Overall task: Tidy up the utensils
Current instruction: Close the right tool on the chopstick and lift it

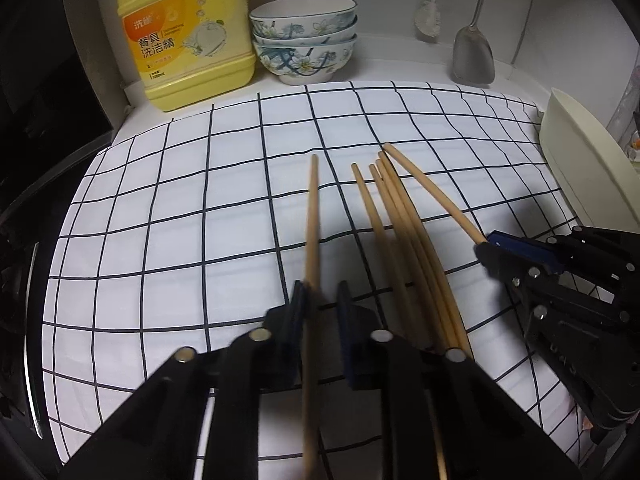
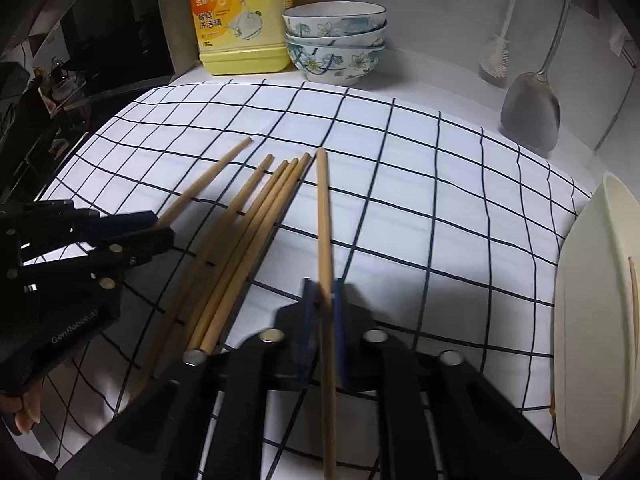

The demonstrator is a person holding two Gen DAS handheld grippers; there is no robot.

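Observation:
Several wooden chopsticks point(image 1: 404, 232) lie bunched on a white checked cloth point(image 1: 180, 220); they also show in the right wrist view point(image 2: 248, 240). My left gripper point(image 1: 320, 304) has its jaws a little apart around a single chopstick point(image 1: 312, 216), which rests against the left pad. In the right wrist view it point(image 2: 160, 229) looks closed around that chopstick point(image 2: 208, 182). My right gripper point(image 2: 323, 300) is shut on another chopstick point(image 2: 323, 208), held off the cloth. It also shows in the left wrist view point(image 1: 490, 246) with its chopstick point(image 1: 432, 190).
A cream utensil tray point(image 2: 592, 300) with one chopstick in it stands at the right edge. A yellow detergent jug point(image 1: 188, 36) and stacked floral bowls point(image 1: 304, 40) stand at the back. A metal spatula point(image 1: 474, 56) and a brush point(image 1: 428, 20) hang on the wall.

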